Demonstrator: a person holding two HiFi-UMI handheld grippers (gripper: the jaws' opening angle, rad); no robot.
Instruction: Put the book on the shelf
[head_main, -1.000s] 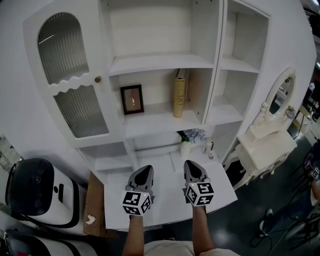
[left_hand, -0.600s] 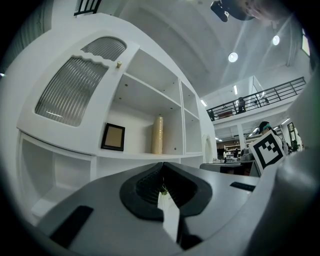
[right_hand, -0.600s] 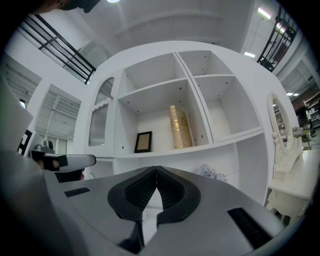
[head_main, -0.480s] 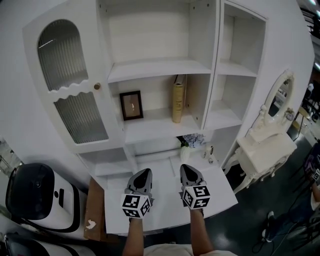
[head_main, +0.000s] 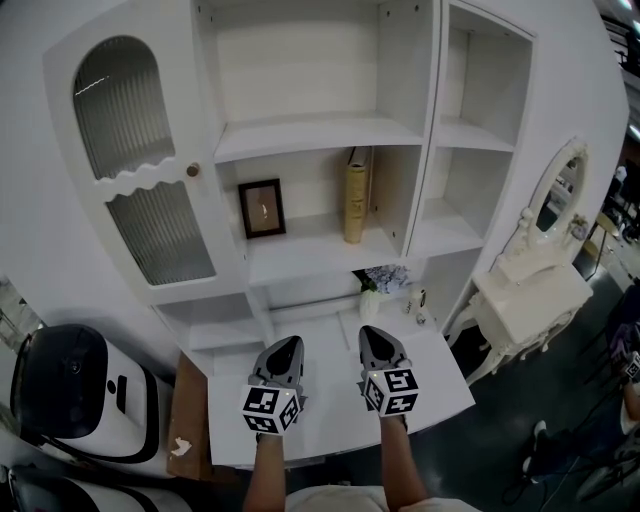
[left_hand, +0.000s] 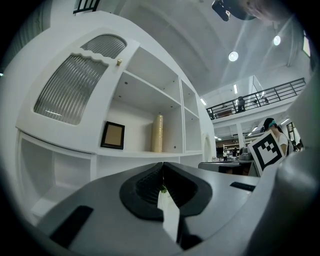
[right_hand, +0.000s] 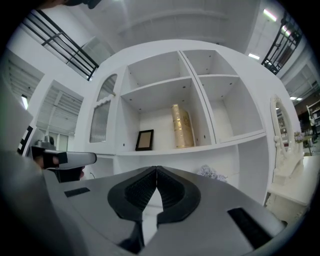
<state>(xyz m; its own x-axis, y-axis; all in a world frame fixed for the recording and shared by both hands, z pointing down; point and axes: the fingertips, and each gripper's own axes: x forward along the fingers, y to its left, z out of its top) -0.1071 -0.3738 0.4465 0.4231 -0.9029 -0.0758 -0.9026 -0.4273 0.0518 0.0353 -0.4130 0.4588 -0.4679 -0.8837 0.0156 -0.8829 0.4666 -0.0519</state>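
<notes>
**Item 1, left claw** (head_main: 284, 347): grey, two-jawed, clenched, its ribbed pads pressed together with nothing between them. We log it level above the white bench (head_main: 440, 378), nearer the left edge than the right, and pointing at the far edge.

**Item 2, right claw** (head_main: 373, 335): same pattern, likewise clenched and empty, just beside the left claw over the middle of the bench. Each claw carries a cube with black-and-white square markers at its rear.

**Item 3, small white vase of pale flowers** (head_main: 372, 298): stands at the far edge of the bench, right of centre, ahead of the right claw and apart from it.

**Item 4, white wooden shelf unit** (head_main: 318, 128): rises from the far edge of the bench.

**Item 5, tall pale-gold book** (head_main: 355, 196): stands upright on the middle board of the unit's centre compartment. It is at the right end, close to that compartment's right wall.

**Item 6, black-framed picture** (head_main: 262, 208): on the same board, toward the left end, well apart from the book.

**Item 7, arched cabinet door with ribbed glass** (head_main: 140, 215): closed, left of the centre compartment.

**Item 8, white dressing table with oval mirror** (head_main: 535, 290): on the floor beyond the bench's right edge.

**Item 9, brown cardboard sheet** (head_main: 185, 420): lies along the bench's left edge.
</notes>
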